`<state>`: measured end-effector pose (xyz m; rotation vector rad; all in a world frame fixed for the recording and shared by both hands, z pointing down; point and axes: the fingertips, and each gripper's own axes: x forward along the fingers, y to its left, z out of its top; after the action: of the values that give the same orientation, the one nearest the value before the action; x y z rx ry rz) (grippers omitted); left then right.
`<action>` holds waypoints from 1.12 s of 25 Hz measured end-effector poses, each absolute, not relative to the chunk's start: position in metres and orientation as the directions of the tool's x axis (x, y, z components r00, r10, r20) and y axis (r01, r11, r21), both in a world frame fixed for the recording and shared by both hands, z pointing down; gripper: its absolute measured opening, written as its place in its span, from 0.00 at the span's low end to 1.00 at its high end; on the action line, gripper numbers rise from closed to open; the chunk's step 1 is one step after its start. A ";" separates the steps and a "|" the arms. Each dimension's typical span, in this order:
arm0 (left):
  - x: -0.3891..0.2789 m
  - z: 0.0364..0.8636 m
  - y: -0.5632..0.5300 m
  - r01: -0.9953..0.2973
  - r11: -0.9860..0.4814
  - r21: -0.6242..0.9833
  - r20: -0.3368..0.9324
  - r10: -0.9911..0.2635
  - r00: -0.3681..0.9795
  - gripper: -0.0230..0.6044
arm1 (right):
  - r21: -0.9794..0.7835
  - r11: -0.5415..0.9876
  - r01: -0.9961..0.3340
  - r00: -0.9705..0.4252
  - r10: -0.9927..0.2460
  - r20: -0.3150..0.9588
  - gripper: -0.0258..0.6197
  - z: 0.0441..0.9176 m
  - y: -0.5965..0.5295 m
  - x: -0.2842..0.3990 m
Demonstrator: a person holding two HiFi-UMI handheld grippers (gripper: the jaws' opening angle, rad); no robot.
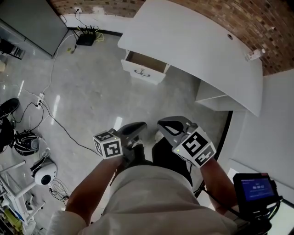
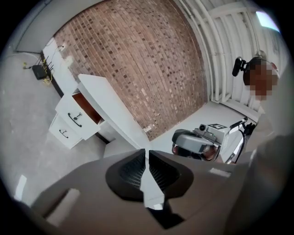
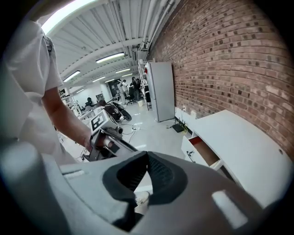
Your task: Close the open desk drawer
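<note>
White desk [image 1: 193, 46] and drawer [image 1: 143, 73], brown inside, upper centre; red-brown brick-pattern wall [image 1: 229, 13]; mottled grey floor [image 1: 92, 92].

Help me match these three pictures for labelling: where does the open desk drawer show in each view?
Head view: the open drawer sits upper middle, under the desk's left end.
Left gripper view: the drawer is left of middle, wood-coloured inside showing.
Right gripper view: the drawer is right of centre.
Shared landmark: the white desk top, directly over the drawer in all three.
</note>
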<state>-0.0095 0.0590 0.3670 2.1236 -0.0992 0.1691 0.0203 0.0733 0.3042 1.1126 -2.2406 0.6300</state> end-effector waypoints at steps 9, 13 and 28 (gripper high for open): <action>0.020 0.468 -0.054 -0.177 -0.229 0.957 0.113 -0.270 0.956 0.04 | -0.172 0.689 -0.704 -0.564 -0.394 0.726 0.04 0.355 -0.022 0.056; 0.042 0.520 -0.103 -0.170 -0.128 0.977 0.107 -0.396 0.912 0.04 | -0.190 0.740 -0.645 -0.583 -0.316 0.749 0.04 0.380 -0.065 0.082; 0.090 0.730 -0.233 -0.214 0.046 0.976 0.205 -0.535 0.819 0.12 | -0.283 0.806 -0.520 -0.605 -0.113 0.788 0.04 0.507 -0.159 0.137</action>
<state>0.0897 -0.2331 0.7301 1.5338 -0.6210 -0.2710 0.1366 -0.1591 0.5066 0.4641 -2.1703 0.6340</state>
